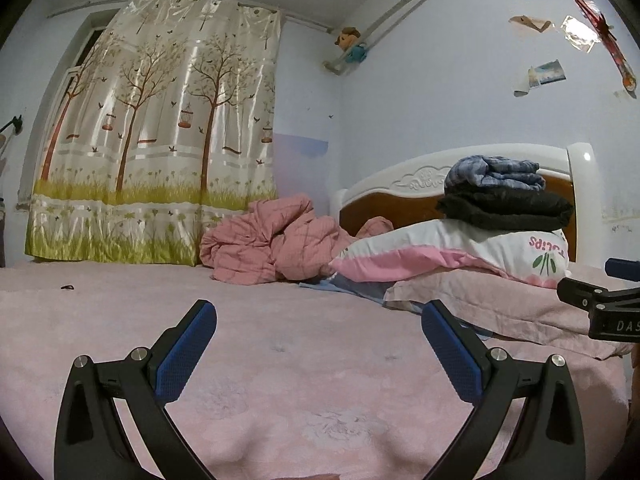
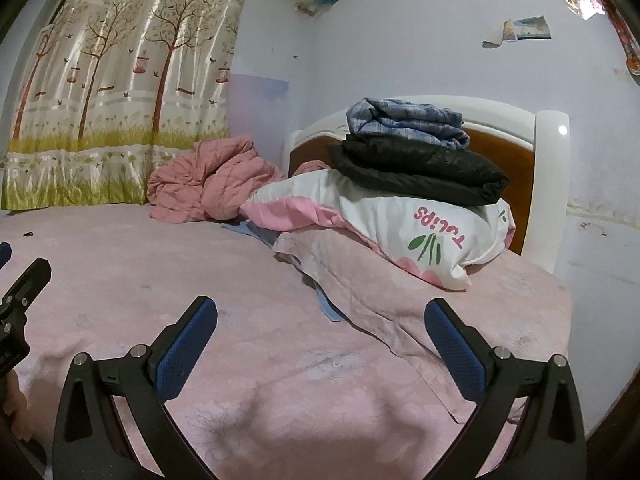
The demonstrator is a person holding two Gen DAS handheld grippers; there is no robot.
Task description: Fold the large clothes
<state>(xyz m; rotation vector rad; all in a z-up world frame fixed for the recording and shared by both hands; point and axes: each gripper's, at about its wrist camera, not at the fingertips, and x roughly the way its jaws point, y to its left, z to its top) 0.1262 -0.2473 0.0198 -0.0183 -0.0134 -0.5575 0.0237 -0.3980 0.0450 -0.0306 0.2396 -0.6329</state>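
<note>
Two folded garments lie stacked on the pillows by the headboard: a blue plaid one (image 1: pixel 496 173) (image 2: pixel 404 122) on top of a black one (image 1: pixel 506 208) (image 2: pixel 420 172). A crumpled pink quilt (image 1: pixel 272 240) (image 2: pixel 208 178) is heaped at the far side of the bed by the curtain. My left gripper (image 1: pixel 318 324) hovers open over the pink bedsheet (image 1: pixel 280 380), holding nothing. My right gripper (image 2: pixel 320 322) is open too, empty, above the sheet (image 2: pixel 240 360) near the lower pillow. Each gripper shows at the edge of the other's view.
A white and pink "Tulips" pillow (image 1: pixel 452 254) (image 2: pixel 420 232) rests on a dusty pink pillow (image 1: pixel 500 308) (image 2: pixel 380 292). Blue cloth (image 2: pixel 328 304) peeks from under the pillows. A white and brown headboard (image 2: pixel 516 148) and a tree-print curtain (image 1: pixel 152 140) bound the bed.
</note>
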